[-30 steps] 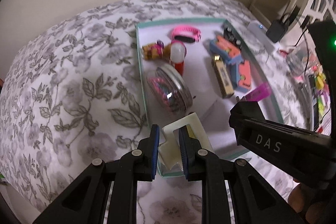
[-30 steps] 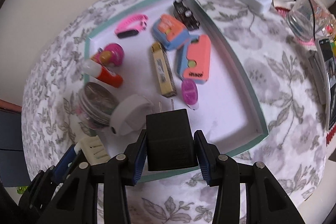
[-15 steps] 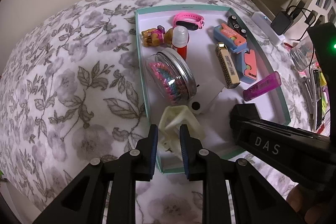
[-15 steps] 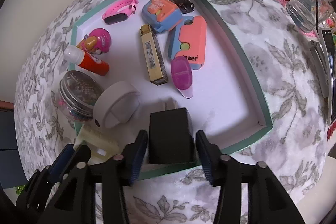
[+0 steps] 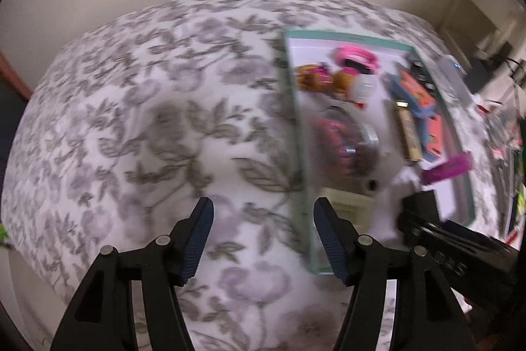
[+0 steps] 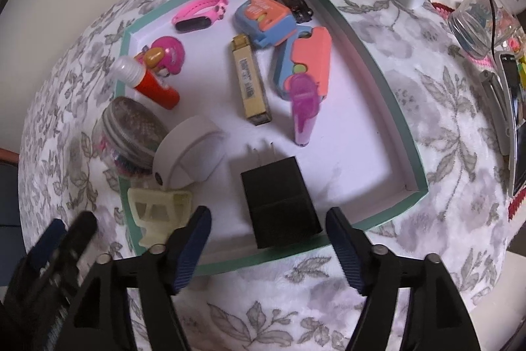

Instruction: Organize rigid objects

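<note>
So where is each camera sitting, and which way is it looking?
Left wrist: on the left gripper, looking down at the flowery cloth beside the tray; its opening fingers show.
Right wrist: on the right gripper, looking down into the tray at the black plug; its opening fingers show.
Both see the tray and each other's gripper.

Both wrist cameras look steeply down from close above. The left view faces the floral cloth [image 5: 138,134] beside the tray [image 5: 297,127]; the right view faces the tray [image 6: 378,68] directly. Both share the tray.
</note>
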Tool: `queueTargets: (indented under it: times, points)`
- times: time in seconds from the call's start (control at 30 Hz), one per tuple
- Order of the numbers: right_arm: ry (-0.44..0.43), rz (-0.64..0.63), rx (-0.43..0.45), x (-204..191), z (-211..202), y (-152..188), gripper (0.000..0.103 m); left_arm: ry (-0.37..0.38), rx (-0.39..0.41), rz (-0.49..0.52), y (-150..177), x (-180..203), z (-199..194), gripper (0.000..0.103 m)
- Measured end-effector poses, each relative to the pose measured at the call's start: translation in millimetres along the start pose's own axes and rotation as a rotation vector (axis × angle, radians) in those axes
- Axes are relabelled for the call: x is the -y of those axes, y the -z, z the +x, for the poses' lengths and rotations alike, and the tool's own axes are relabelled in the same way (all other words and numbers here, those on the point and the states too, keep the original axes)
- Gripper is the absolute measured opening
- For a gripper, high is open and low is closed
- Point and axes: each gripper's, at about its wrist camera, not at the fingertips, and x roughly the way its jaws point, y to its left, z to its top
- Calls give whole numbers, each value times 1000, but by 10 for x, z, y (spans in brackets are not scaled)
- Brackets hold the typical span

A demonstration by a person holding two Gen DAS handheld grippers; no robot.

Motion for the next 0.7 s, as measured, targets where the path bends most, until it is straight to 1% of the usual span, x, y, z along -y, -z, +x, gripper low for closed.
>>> queueTargets:
  times: [0.1,0.13,0.17,0.37,0.4,0.43,0.5,0.53,0.57,0.7]
  points:
    - [3,-26,21,-60,-30,39,79,-28,-7,-38,-3,-141,10,65]
    - [-2,-30,31,-72,-44,54,84,-32,-7,-44,9,-181,4,65]
    - [-6,-33,39,-81,-56,65,87,-35,-6,-49,15,-210,-4,65]
    - [-15,-62,86,-135,-125,135,90,-53,-7,-78,52,-368,-13,65]
    - [-15,-67,92,-129,-137,149,98,-51,-8,-86,58,-394,-10,65]
    - [-16,-76,105,-137,-155,161,103,-50,-8,-97,71,-426,-10,65]
    - [-15,-89,118,-177,-168,163,103,-55,-8,-117,92,-488,-9,71]
    - [-16,-96,126,-193,-182,169,103,-57,-6,-126,107,-509,-16,81]
    - [-19,-98,132,-203,-194,178,103,-57,-4,-135,116,-533,-16,86]
    - [-32,-98,156,-198,-246,223,103,-58,11,-160,154,-617,-36,86]
